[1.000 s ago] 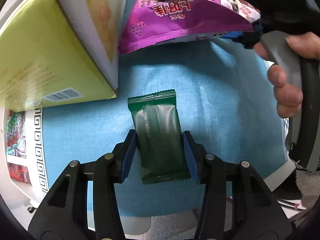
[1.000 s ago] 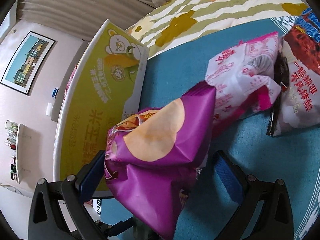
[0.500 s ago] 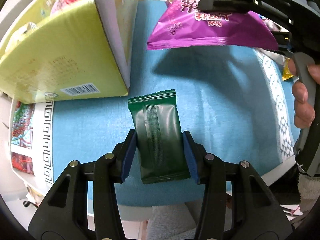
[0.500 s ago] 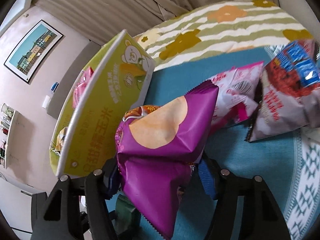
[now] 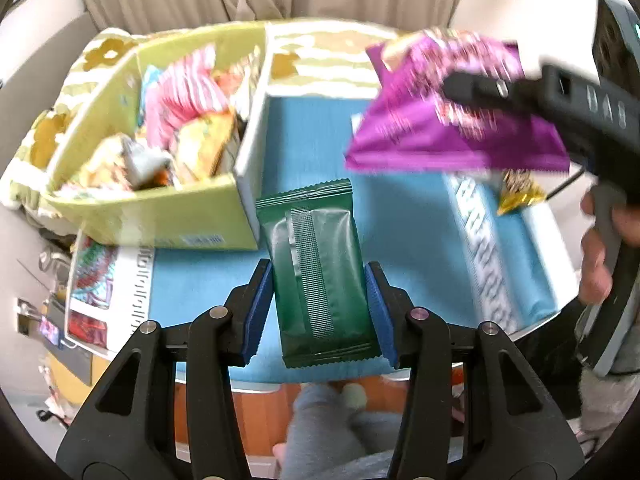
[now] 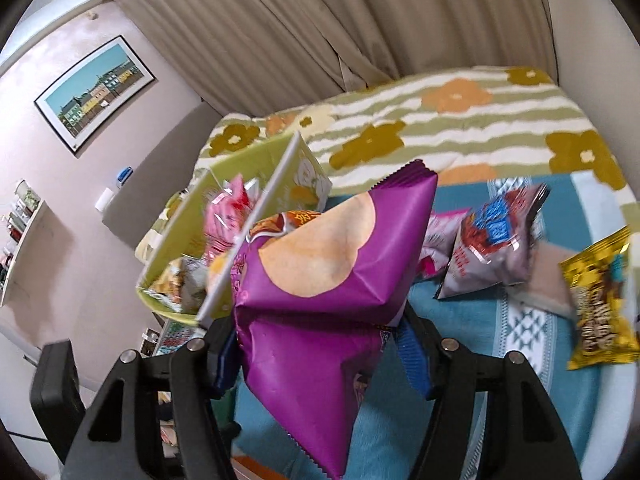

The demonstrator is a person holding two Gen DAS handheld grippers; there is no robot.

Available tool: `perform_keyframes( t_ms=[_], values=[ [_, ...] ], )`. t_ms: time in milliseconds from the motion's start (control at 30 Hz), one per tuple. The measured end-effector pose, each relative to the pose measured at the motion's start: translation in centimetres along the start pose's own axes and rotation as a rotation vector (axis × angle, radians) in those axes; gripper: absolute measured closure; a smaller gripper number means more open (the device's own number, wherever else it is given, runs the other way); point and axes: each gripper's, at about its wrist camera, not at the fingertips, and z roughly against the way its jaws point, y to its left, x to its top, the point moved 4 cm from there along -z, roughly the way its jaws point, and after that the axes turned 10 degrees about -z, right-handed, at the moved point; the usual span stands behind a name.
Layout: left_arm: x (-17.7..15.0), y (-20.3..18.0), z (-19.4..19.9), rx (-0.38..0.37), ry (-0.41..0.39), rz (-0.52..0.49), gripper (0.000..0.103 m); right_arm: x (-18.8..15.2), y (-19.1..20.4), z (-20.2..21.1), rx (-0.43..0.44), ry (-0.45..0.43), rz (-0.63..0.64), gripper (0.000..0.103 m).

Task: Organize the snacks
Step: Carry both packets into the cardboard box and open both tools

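Note:
My left gripper (image 5: pixel 319 312) is shut on a dark green snack packet (image 5: pixel 316 268) and holds it in the air above the blue cloth (image 5: pixel 400 232). My right gripper (image 6: pixel 320 356) is shut on a purple chip bag (image 6: pixel 324 276), also lifted; the bag shows blurred in the left wrist view (image 5: pixel 452 120) at upper right. The yellow-green cardboard box (image 5: pixel 160 216) stands to the left, with several snack bags inside it. In the right wrist view the box (image 6: pixel 180 236) lies left of the purple bag.
On the blue cloth (image 6: pixel 460 320) lie a red-and-blue bag (image 6: pixel 488 248), a pink bag (image 6: pixel 440 228) and a yellow bag (image 6: pixel 600 300). A floral blanket (image 6: pixel 460 120) lies behind. A person's legs (image 5: pixel 320 428) show below the table edge.
Both grippers have risen well above the cloth with their packets. The box's open top and its contents have come into view. The right gripper closed tighter on the purple bag.

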Motion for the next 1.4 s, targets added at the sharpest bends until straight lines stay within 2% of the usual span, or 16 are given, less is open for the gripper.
perform_keyframes(
  t_ms=[100, 167, 267, 500, 733, 900, 933, 967, 1033, 1133, 1400],
  values=[
    [1.7, 1.7, 2.3, 0.011, -0.05, 0.018, 0.061, 0.5, 1.3, 1.5, 0.013, -0.023, 0.026, 0.041],
    [2.9, 1.9, 2.6, 0.034, -0.076, 0.019, 0.061, 0.9, 2.3, 2.1, 0.02, -0.037, 0.045, 0.041],
    [4.5, 4.1, 3.6, 0.065, -0.111, 0.015, 0.061, 1.7, 3.9, 2.4, 0.031, -0.058, 0.067, 0.041],
    [9.2, 11.8, 3.4, 0.074, -0.155, 0.004, 0.061, 4.3, 8.3, -0.4, 0.037, -0.089, 0.088, 0.041],
    [12.9, 19.4, 0.2, 0.073, -0.113, -0.015, 0.061, 7.0, 13.4, -6.2, 0.024, -0.08, 0.082, 0.041],
    [14.5, 23.5, -4.1, 0.043, -0.043, -0.052, 0.059, 8.6, 16.2, -10.3, -0.009, -0.073, 0.061, 0.041],
    [14.5, 24.0, -4.9, 0.042, -0.025, -0.059, 0.052, 8.8, 16.5, -11.0, -0.018, -0.071, 0.056, 0.041],
    [14.5, 24.5, -5.7, 0.044, -0.009, -0.065, 0.031, 9.1, 16.7, -11.9, -0.03, -0.068, 0.046, 0.041],
    [14.4, 25.4, -6.7, 0.042, -0.005, -0.072, 0.0, 9.3, 16.9, -13.0, -0.047, -0.063, 0.028, 0.041],
    [13.8, 26.4, -7.0, 0.011, -0.027, -0.081, 0.0, 9.6, 17.1, -14.5, -0.072, -0.052, 0.003, 0.041],
    [12.4, 28.7, -6.0, 0.014, -0.051, -0.061, 0.0, 9.6, 17.8, -17.0, -0.122, 0.009, 0.001, 0.04]
  ],
)
